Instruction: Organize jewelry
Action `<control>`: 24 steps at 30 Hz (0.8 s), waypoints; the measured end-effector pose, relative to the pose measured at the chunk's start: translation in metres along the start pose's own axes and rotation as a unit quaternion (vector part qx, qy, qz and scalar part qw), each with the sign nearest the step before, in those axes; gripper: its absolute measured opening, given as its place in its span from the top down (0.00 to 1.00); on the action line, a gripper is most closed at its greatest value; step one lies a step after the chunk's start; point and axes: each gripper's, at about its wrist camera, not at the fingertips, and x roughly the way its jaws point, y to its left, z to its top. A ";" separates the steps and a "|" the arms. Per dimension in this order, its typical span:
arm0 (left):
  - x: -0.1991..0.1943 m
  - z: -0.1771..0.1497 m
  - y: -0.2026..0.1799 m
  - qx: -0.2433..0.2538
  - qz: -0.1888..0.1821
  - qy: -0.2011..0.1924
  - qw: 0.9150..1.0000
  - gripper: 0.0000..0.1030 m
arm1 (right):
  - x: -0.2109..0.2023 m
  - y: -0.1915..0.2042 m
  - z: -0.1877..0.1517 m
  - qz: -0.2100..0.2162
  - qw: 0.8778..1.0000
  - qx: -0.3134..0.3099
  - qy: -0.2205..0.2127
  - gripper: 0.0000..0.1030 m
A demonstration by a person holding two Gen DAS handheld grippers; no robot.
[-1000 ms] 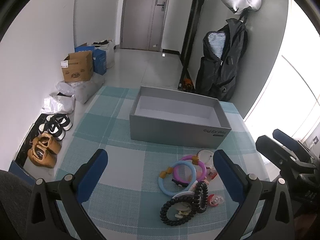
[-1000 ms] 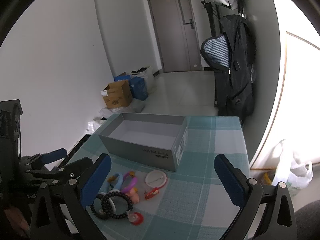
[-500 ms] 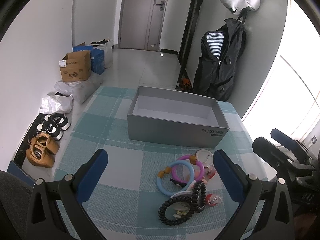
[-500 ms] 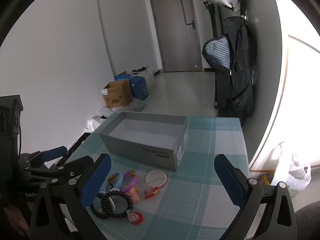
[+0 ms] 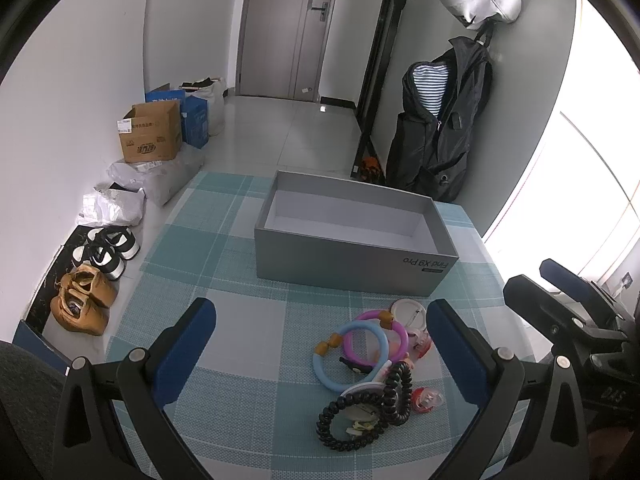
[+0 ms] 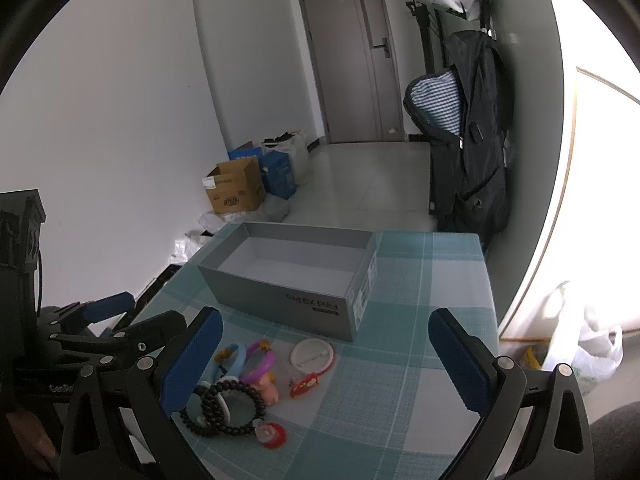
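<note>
An open grey box stands empty on the checked tablecloth. In front of it lies a pile of jewelry: a black bead bracelet, a blue ring, a purple ring, a white round badge and small red and pink pieces. My left gripper is open and empty above the table, left of the pile. My right gripper is open and empty over the pile's right side.
The table's left edge drops to a floor with shoes, bags and a cardboard box. A black jacket hangs at the back right. The table's right edge lies by a bright window.
Both views have shifted only slightly; the box and jewelry lie as before. Both grippers stay open and empty.
</note>
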 end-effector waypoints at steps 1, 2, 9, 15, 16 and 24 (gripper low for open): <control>0.000 0.000 0.000 0.000 -0.003 0.002 1.000 0.01 | 0.000 0.000 0.000 0.000 1.000 0.000 0.000 0.00; 0.001 0.000 -0.001 0.002 -0.003 0.002 1.000 0.01 | 0.001 0.000 0.000 0.000 1.000 0.001 0.001 0.00; 0.000 0.000 -0.001 0.004 -0.003 0.000 1.000 0.01 | 0.001 -0.002 -0.001 0.002 1.000 0.005 0.002 0.00; 0.001 -0.001 -0.002 0.001 -0.008 0.005 1.000 0.01 | 0.002 -0.002 -0.001 0.002 1.000 0.005 0.003 0.00; 0.001 -0.001 -0.002 0.003 -0.008 0.005 1.000 0.01 | 0.002 -0.002 -0.001 0.002 1.000 0.005 0.003 0.00; 0.002 0.000 -0.003 0.004 -0.010 0.009 1.000 0.01 | 0.002 -0.003 -0.001 0.000 1.000 0.008 0.001 0.00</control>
